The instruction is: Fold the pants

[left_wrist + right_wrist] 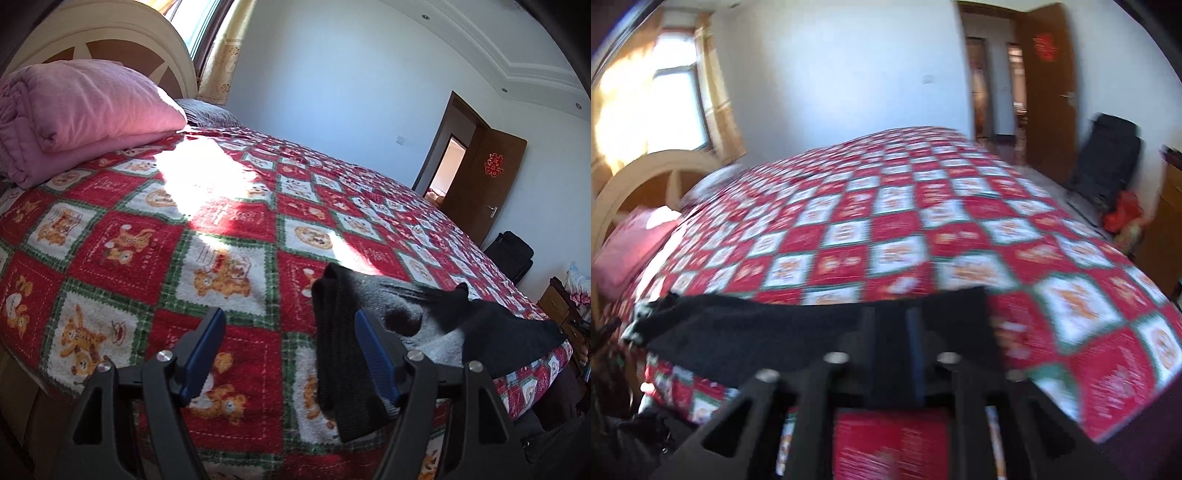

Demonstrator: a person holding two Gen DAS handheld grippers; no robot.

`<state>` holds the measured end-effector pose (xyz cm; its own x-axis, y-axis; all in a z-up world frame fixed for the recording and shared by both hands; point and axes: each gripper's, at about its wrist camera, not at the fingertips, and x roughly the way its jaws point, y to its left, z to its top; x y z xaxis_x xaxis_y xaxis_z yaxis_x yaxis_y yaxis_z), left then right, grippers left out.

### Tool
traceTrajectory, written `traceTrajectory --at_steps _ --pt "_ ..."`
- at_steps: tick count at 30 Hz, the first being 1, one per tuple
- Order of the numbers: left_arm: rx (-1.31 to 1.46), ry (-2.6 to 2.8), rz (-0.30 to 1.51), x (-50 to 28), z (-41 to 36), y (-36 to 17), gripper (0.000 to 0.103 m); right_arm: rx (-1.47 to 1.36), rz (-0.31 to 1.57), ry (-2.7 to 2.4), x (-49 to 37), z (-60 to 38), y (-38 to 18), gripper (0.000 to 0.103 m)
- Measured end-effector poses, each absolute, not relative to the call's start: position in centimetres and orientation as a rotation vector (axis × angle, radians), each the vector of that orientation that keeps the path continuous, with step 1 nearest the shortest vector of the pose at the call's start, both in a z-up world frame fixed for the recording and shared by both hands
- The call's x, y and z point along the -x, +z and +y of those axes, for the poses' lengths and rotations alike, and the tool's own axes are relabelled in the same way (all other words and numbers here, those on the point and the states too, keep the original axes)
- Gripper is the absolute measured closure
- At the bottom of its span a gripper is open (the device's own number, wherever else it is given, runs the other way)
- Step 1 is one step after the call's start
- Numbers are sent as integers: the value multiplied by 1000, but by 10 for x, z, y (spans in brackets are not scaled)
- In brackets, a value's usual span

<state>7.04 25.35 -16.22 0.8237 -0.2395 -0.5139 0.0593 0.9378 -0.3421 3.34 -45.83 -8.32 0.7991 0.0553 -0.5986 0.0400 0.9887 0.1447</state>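
Observation:
Black pants with a grey fleecy inside lie bunched at the near right edge of the bed. One black strip of them runs toward me, lying against the inner side of the right blue pad. My left gripper stands wide open above the blanket, and its left pad touches nothing. In the blurred right wrist view the pants stretch flat along the bed's near edge. My right gripper hangs over their right end, with a narrow gap between its jaws and black cloth showing in that gap.
A red, white and green checked blanket covers the whole bed. A folded pink quilt sits by the cream headboard. A brown door stands open beyond the bed, with a black bag beside it.

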Motion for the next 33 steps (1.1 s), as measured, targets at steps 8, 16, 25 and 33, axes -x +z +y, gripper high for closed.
traceTrajectory --at_steps 8,16,25,33 --pt "242 -216 677 -115 213 -159 46 -22 745 373 -126 -279 -96 40" --pt "282 -251 728 -121 208 -166 80 5 815 587 -201 -126 -122 41" --pt "288 -255 715 -139 205 -159 91 -68 953 693 -266 -39 -153 46" --pt "370 -263 674 -152 217 -159 93 -48 951 664 -280 -23 -153 99"
